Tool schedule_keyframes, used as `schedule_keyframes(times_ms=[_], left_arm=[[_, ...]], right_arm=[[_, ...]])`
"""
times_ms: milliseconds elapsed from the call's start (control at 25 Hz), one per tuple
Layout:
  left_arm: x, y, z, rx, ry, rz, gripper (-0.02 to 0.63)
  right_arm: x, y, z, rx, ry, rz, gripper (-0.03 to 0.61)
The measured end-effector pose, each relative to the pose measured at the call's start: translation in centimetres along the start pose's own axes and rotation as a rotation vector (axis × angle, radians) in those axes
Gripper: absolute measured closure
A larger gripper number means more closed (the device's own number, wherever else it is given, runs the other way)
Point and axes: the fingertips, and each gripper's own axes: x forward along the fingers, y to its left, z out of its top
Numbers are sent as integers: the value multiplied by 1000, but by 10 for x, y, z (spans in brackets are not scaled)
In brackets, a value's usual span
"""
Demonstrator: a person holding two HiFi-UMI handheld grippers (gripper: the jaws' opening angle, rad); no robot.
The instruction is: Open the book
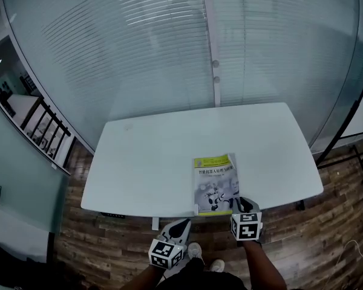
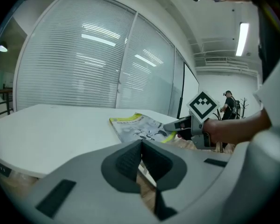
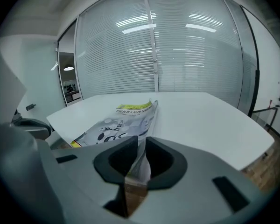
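A thin paperback book (image 1: 216, 183), with a grey-white cover and a yellow-green band across its top, lies on a white rectangular table (image 1: 151, 162). It sits at the table's near edge, toward the right end.

The person stands at that near edge with a gripper in each hand. The right gripper (image 1: 242, 203) is at the book's near right corner. Its jaws are pinching the corner of the cover, and the paper curves up from the book into the narrow gap between the pads. The rest of the book rests on the table.

The left gripper (image 1: 180, 224) hangs just off the table's near edge, to the left of the book and not touching it, above a brown wooden plank floor (image 1: 327, 246). Its jaws are pressed together with nothing between them.

Behind the table stands a frosted glass wall (image 1: 169, 53) with horizontal blinds.
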Motion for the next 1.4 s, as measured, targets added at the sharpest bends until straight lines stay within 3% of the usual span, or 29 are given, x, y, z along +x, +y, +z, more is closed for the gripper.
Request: schedule_keyframes(times_ms=[440,720,1000,1400], left_arm=[[-37,8,-18,-30,24,100,603],[-28,13,-5,-34,-20,45,603],[-37,37,-4,-66,-44,17,603],[-60,79,-8,-117,-69,43,603]], right_arm=[[-2,2,3,-71,-26,-12,518],[-17,20,33,-160,-83,-57,534],[-30,50,62,-300,-118,-121,538],[-42,109,94,-536,-138,-180,541]])
